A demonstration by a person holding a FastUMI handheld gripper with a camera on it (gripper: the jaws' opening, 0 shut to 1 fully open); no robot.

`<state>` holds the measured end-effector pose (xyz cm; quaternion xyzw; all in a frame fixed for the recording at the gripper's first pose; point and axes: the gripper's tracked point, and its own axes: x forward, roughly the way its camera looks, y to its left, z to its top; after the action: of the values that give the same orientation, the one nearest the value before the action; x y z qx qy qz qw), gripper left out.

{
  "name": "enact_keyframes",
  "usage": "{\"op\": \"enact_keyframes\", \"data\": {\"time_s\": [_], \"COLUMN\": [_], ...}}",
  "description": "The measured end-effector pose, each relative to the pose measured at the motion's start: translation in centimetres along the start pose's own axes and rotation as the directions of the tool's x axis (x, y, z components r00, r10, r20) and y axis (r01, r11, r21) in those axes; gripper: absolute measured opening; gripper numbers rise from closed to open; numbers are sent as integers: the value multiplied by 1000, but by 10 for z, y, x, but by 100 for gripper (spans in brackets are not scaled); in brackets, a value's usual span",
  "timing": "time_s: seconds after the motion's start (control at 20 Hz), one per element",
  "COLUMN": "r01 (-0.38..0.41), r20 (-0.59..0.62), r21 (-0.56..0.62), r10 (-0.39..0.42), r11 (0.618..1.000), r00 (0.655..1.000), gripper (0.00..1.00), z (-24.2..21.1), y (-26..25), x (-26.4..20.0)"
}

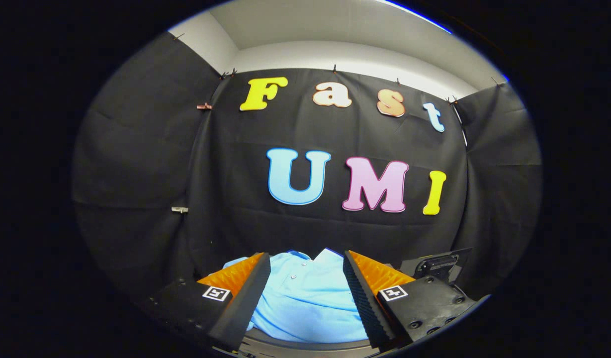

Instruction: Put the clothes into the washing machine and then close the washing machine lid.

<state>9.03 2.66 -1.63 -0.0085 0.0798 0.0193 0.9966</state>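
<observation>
Light-blue shirt [305, 298] between spread tool [306, 263] fingers

FastUMI gripper [306, 266], handheld rig, two fingers.
Each finger: wedge-shaped w/ ribbed inner pad, square black-and-white marker tag near base; black mounting blocks behind, right one w/ several round screw holes. Fingers spread apart.

Fisheye on the gripper [305, 263] looks forward along its spread fingers — close over the shirt [305, 298], facing the booth wall [235, 199]
</observation>
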Motion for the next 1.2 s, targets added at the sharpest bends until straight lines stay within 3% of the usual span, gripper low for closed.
{"op": "enact_keyframes", "data": {"time_s": [0.25,0.4,0.55,0.65,0.7,0.75,0.85,0.9,0.95,1.05,1.15,1.2], "r01": [65,116,156,103,116,87,8,-25,-27,-25,-1,10], "r20": [-230,-357,-508,-674,-621,-646,-609,-615,-582,-591,-624,-639], "r21": [19,55,14,2,27,12,4,-3,-12,44,80,101], "r10": [-59,-89,-127,-75,-75,-59,-4,18,15,46,51,57], "r11": [998,992,988,995,993,996,1000,1000,1000,999,997,995], "r00": [971,930,852,734,780,761,793,788,813,805,780,767], "gripper": [92,92,92,92,91,90,91,79,67,67,39,38], "z": [-31,-61,-106,-150,-135,-145,-146,-146,-139,-139,-139,-140], "y": [1,-7,-14,-7,-11,-12,-9,-5,-5,3,3,2], "x": [53,79,106,98,112,112,113,108,111,108,107,106]}}
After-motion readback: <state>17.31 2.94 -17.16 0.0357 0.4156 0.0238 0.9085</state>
